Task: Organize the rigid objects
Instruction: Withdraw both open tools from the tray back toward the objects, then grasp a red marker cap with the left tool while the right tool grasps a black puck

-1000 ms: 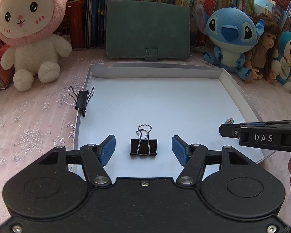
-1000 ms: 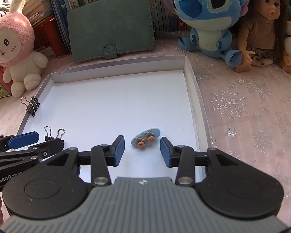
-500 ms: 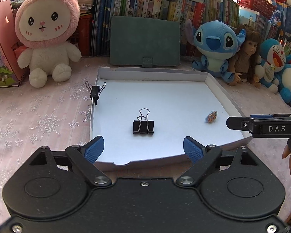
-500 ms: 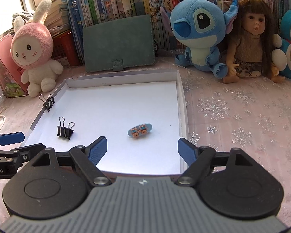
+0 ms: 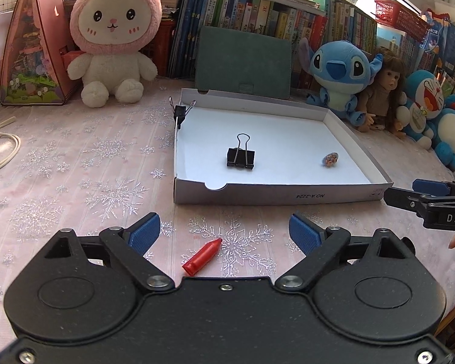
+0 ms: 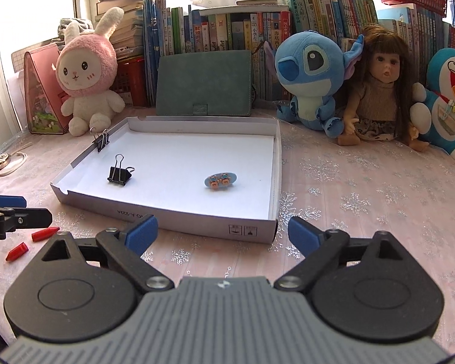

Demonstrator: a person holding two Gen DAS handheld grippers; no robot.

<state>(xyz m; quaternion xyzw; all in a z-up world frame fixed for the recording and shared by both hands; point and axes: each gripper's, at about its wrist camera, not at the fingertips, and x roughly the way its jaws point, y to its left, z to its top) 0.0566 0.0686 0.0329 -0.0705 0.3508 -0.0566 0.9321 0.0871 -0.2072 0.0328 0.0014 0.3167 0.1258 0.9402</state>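
Note:
A shallow white box (image 5: 267,195) holds a black binder clip (image 5: 241,157) and a blue oval hair clip (image 5: 330,159). Another binder clip (image 5: 180,112) is clipped on its left wall. My left gripper (image 5: 224,230) is in front of the box, jaws opening wide. A red crayon (image 5: 201,257) lies on the cloth between its fingers, untouched. My right gripper (image 6: 223,229) is at the box's (image 6: 166,215) near right corner, jaws opening with nothing between them. The right wrist view shows the binder clip (image 6: 119,174), the hair clip (image 6: 220,180) and two red crayons (image 6: 45,233) at the left.
Behind the box stand a green wallet (image 5: 242,60), a pink rabbit plush (image 5: 112,45), a blue plush (image 5: 336,72), a doll (image 5: 382,91) and rows of books. A pink house-shaped case (image 5: 30,54) and a cord (image 5: 3,151) are at the far left.
Both grippers drew back out of the box and their jaws spread wide. The binder clip and the hair clip stay in the box. A red crayon came into the left wrist view.

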